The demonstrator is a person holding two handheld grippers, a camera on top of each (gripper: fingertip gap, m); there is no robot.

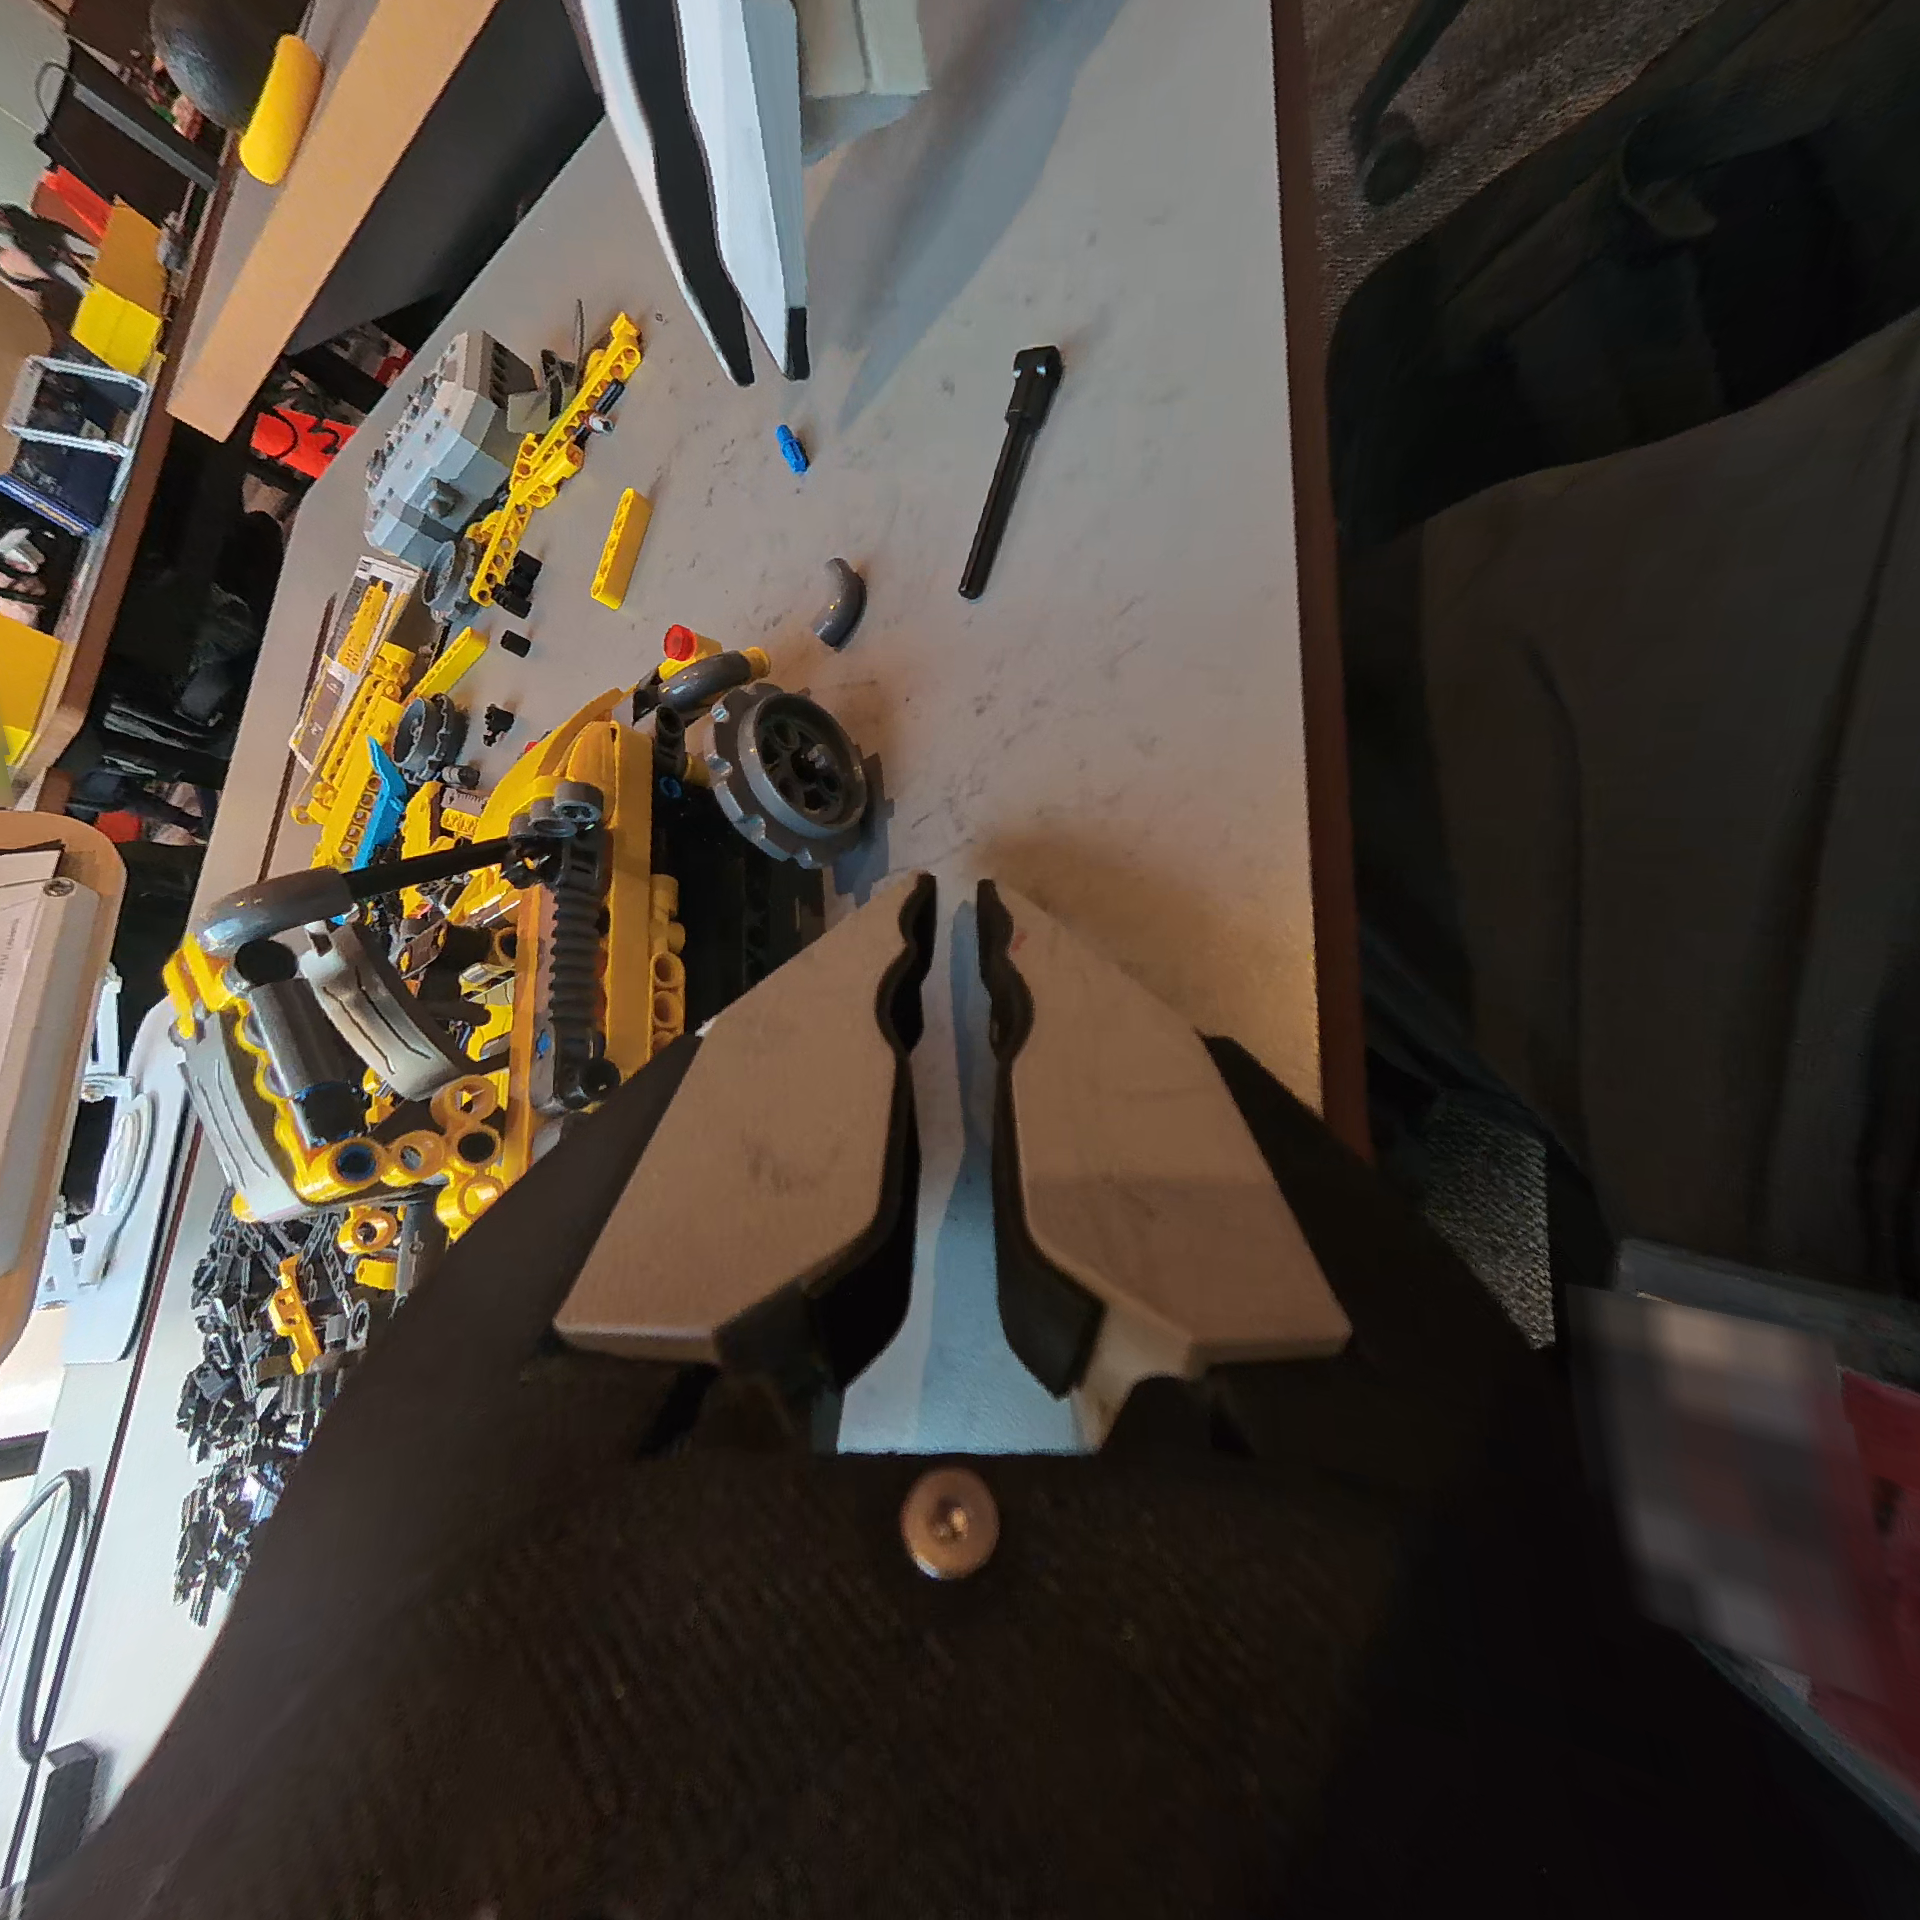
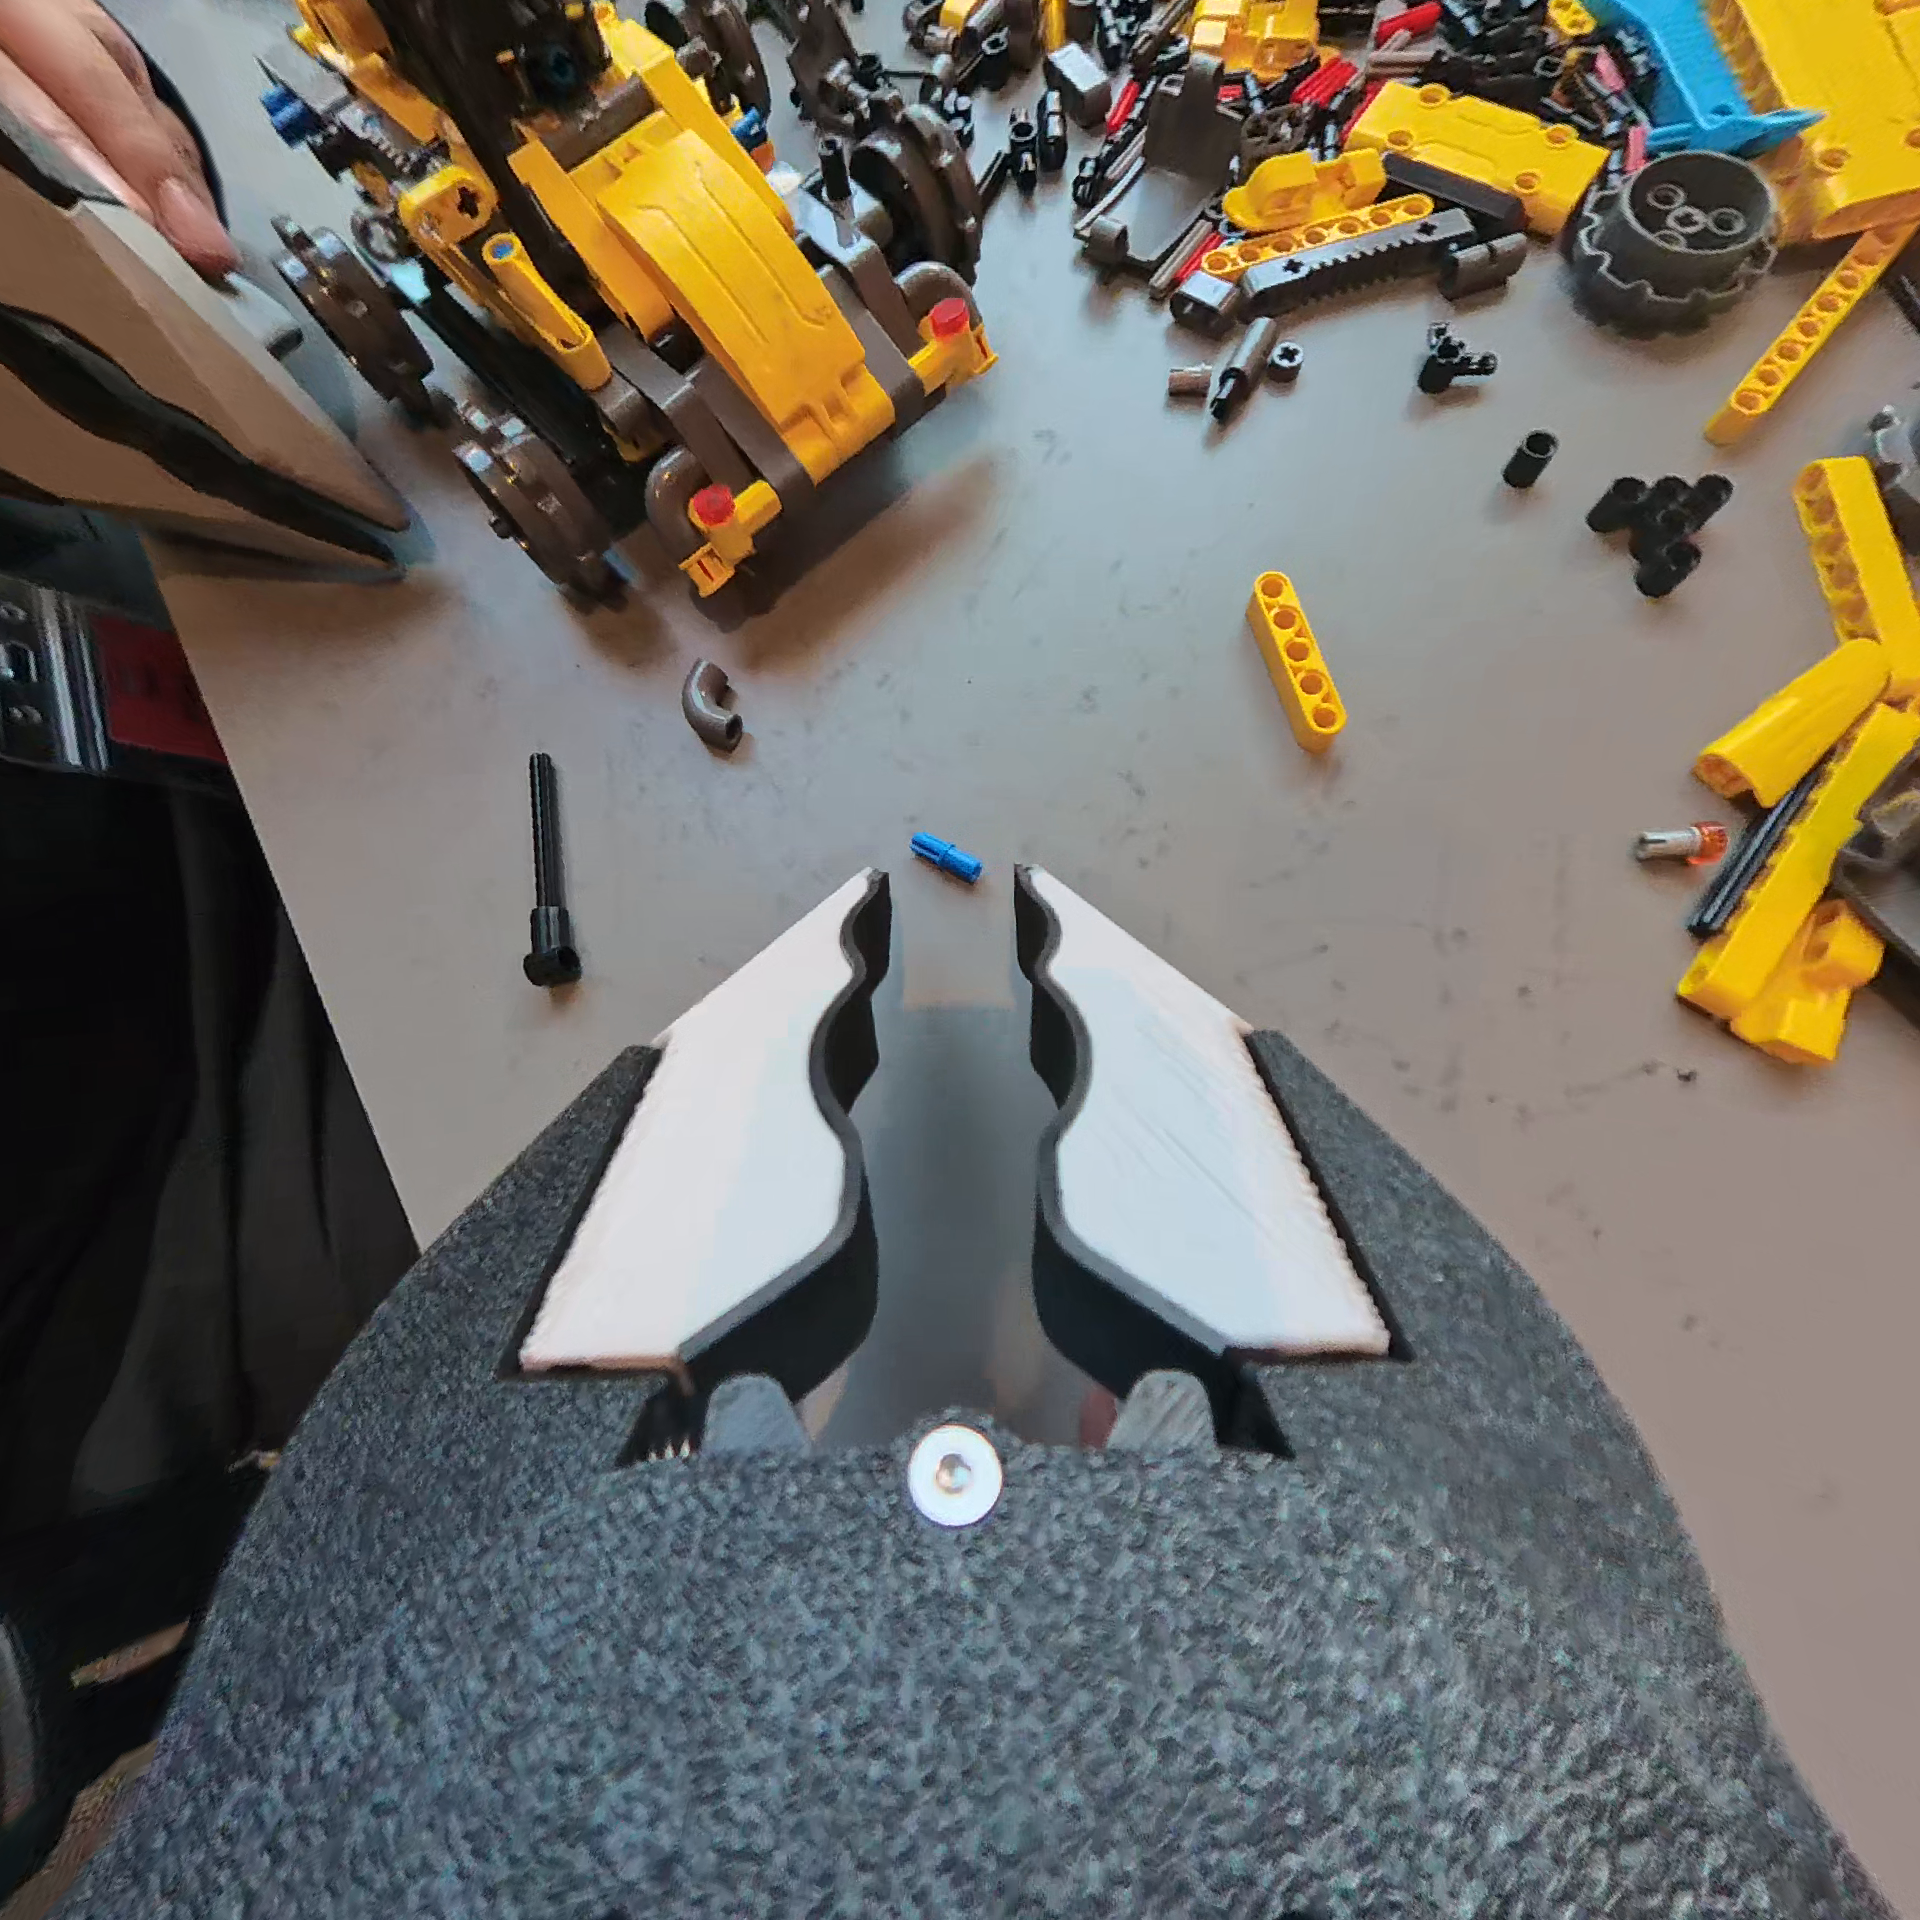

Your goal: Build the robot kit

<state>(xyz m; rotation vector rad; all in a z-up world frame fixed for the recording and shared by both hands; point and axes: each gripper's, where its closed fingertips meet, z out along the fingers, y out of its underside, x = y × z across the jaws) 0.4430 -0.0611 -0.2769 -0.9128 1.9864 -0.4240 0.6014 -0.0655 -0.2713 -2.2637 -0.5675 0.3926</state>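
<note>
L gripper [image 1: 956, 883] narrow, empty, nr grey wheel [image 1: 795, 774]; R gripper [image 2: 951, 878] wider, by blue pin [image 2: 945, 857].

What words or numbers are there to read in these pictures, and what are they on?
No writing here is clear enough to read.
White sheet at the left edge: print too small to read.
Orange thing under the shelf: dark marks, too blurred to read.
Red label beside the table edge: too blurred to read.
Yellow toy vehicle and loose bricks: no words showing.
</note>
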